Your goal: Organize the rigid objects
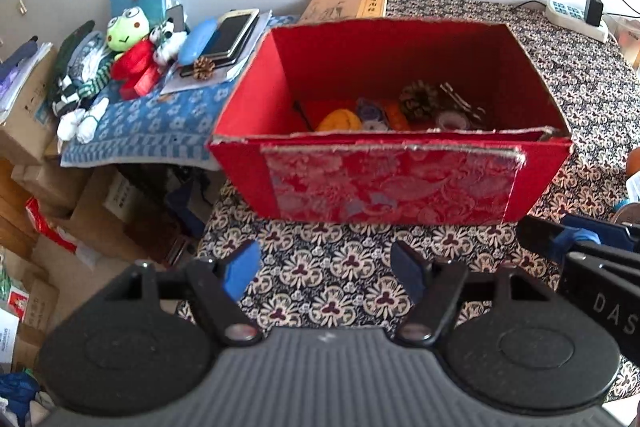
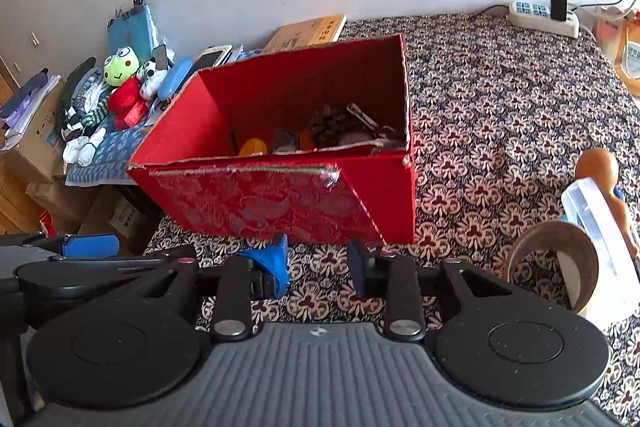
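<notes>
Both my grippers, left (image 1: 324, 273) and right (image 2: 318, 267), hang with jaws apart and empty just short of the red box (image 2: 280, 195); a pinecone (image 1: 420, 99) and other bits already lie inside; a gourd (image 2: 600, 167) and tape roll (image 2: 552, 263) wait on the surface (image 2: 500, 107), so I judge it partly done.

The box (image 1: 392, 187) is red, its front panel in red brocade with pale blue-grey swirls. The table (image 1: 340, 279) cloth is dark with cream flowers and maroon centres. The frog (image 1: 128, 29) is lime green; a blue floral cloth (image 1: 152, 131) lies under it.
</notes>
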`<state>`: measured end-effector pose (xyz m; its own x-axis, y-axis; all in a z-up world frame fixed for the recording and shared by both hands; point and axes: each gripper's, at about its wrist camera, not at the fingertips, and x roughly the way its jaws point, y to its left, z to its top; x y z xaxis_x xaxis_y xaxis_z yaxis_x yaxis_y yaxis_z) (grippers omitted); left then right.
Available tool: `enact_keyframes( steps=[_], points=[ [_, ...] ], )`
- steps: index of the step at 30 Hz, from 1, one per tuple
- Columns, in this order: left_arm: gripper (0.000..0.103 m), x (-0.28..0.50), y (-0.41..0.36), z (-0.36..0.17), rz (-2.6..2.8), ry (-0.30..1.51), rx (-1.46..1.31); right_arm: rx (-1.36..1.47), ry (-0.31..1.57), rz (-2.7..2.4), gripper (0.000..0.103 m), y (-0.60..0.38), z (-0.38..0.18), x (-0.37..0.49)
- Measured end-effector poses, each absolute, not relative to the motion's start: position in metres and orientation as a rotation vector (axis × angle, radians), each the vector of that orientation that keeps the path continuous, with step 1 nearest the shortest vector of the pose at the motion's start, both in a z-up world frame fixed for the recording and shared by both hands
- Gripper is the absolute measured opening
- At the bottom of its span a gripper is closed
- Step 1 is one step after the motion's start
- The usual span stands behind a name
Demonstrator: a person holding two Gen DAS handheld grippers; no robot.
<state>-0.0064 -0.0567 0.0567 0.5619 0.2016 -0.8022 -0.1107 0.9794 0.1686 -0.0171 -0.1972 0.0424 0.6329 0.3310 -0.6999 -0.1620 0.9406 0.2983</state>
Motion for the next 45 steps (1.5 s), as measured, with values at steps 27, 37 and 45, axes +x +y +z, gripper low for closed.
enact_keyframes(
  steps=[27, 37, 45],
  points=[
    [0.073, 0.056, -0.019, 0.097, 0.11, 0.9, 0.133, 0.259, 0.769, 0.23, 0.018, -0.171, 0.086, 0.034],
    [0.073, 0.094, -0.008, 0.094, 0.081, 0.852, 0.145, 0.261, 0.745, 0.176, 0.019, -0.163, 0.078, 0.063],
    [0.073, 0.12, -0.005, 0.076, 0.057, 0.852, 0.16, 0.253, 0.752, 0.147, 0.019, -0.16, 0.061, 0.085]
  ],
)
